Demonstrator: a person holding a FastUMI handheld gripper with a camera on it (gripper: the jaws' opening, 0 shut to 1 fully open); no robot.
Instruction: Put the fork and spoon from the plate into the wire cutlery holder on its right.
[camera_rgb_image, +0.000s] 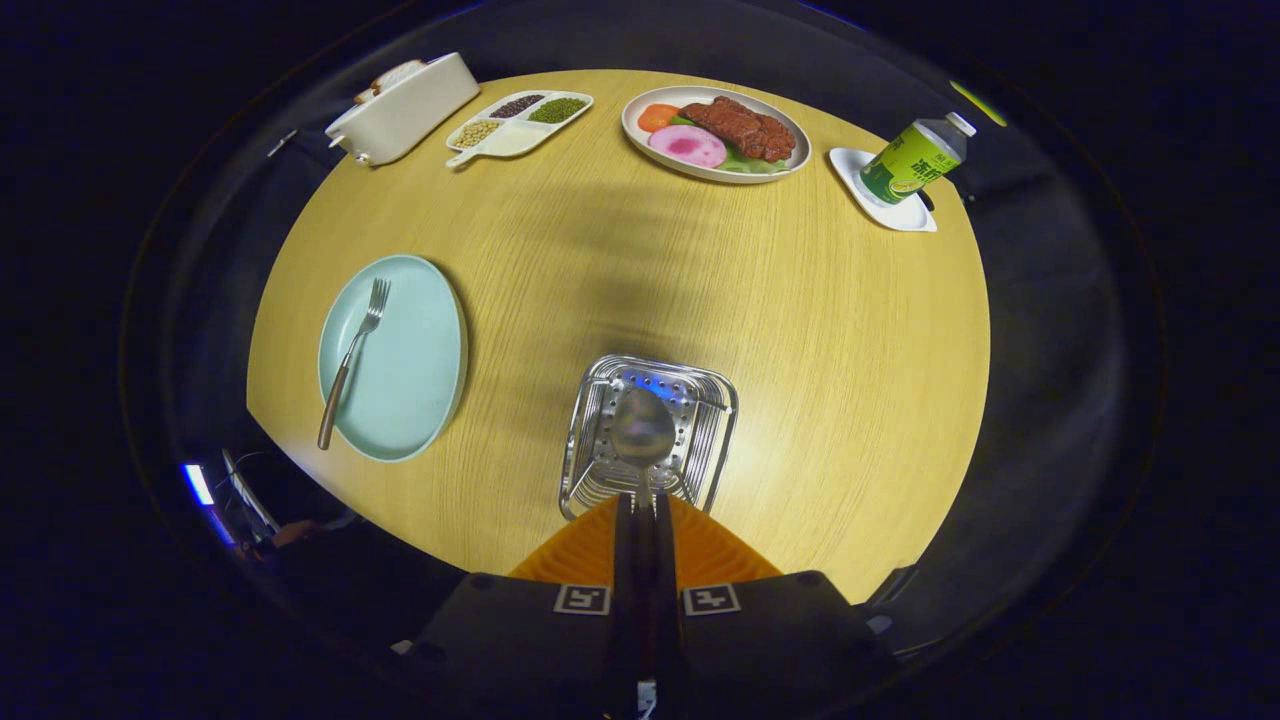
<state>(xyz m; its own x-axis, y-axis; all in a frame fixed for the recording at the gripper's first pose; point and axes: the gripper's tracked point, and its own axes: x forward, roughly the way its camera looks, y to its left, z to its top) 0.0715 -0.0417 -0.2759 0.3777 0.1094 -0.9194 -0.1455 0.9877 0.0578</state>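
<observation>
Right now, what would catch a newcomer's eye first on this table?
The spoon pinched in the hand-held gripper, its bowl hanging over the wire cutlery holder just ahead of the fingers. Next, the pale blue plate to the holder's left, with the fork lying on it. Beyond, a plate of food sits at the far edge.
</observation>
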